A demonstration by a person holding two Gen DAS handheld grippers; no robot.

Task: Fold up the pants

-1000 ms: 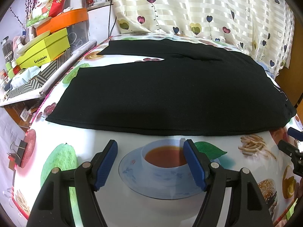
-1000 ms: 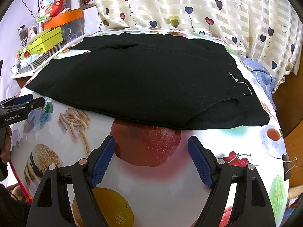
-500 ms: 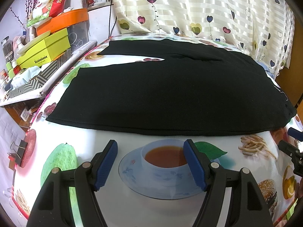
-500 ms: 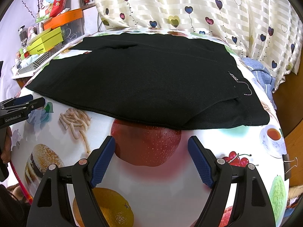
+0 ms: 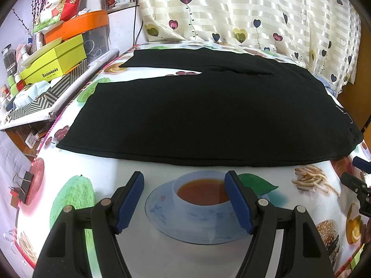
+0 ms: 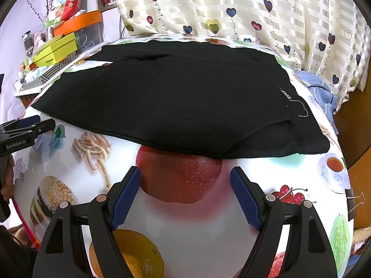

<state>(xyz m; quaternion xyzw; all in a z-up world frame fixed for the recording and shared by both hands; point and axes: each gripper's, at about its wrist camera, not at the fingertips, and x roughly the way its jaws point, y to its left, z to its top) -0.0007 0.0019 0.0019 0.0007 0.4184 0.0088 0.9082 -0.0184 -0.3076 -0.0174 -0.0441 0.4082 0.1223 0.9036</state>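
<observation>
Black pants (image 5: 208, 111) lie spread flat on a table covered with a fruit-and-food print cloth (image 5: 76, 194). The legs point left and the waist end is at the right. They also show in the right wrist view (image 6: 176, 102), with a small white label near the waist. My left gripper (image 5: 184, 197) is open and empty, a little in front of the pants' near hem, above a printed teacup. My right gripper (image 6: 185, 192) is open and empty, in front of the pants' near edge, above a printed apple.
Yellow and orange boxes (image 5: 58, 58) and other clutter stand on a shelf left of the table. A heart-print curtain (image 5: 255, 16) hangs behind. A blue cloth (image 6: 320, 88) lies at the far right. Binder clips (image 5: 20, 185) hold the tablecloth at the edges.
</observation>
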